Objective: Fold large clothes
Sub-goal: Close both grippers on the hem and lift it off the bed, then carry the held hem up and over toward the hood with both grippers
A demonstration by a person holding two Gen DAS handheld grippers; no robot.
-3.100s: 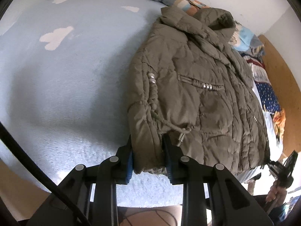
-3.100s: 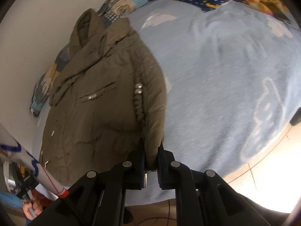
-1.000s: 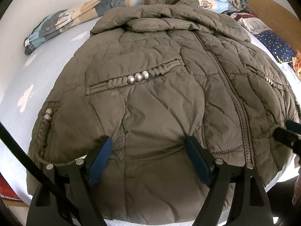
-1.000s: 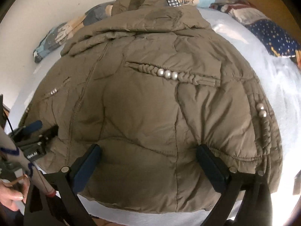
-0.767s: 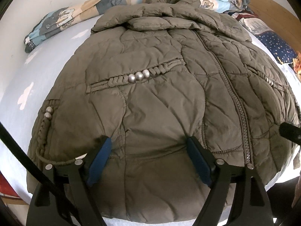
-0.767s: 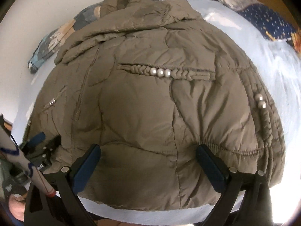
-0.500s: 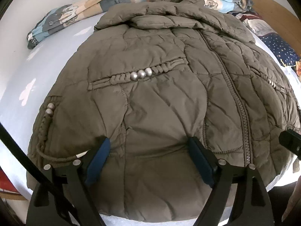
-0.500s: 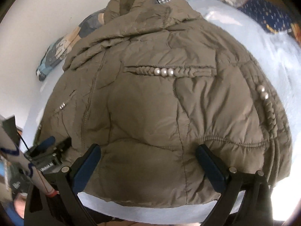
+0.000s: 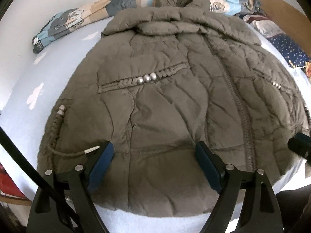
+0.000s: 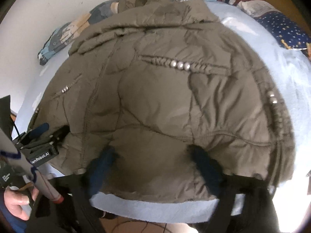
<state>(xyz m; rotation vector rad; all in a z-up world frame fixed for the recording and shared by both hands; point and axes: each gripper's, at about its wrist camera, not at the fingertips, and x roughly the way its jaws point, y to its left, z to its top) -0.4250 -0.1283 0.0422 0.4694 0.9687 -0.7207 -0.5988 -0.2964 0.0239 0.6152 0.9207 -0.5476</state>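
Black hand-held gripper (image 9: 153, 155) w/ blue pads (image 9: 100, 161)

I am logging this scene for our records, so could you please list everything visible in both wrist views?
jacket: one, olive-brown quilted, hooded, lying front-up on the bed, hem nearest the cameras
metal beads: three, silver, on the braided chest trim
drawcord: one, brown with a white tip, at the hem's left corner
bed sheet: one, pale blue with white cloud shapes, under the jacket
patterned bedding: bunched, blue, beige and grey, along the wall behind the hood
navy starred fabric: one piece, far right of the bed
left gripper: one, black with blue pads, jaws wide over the hem
right gripper: one, black with blue pads, blurred, jaws closing around the hem
hand: one, lower left of the right wrist view, holding the left gripper's handle
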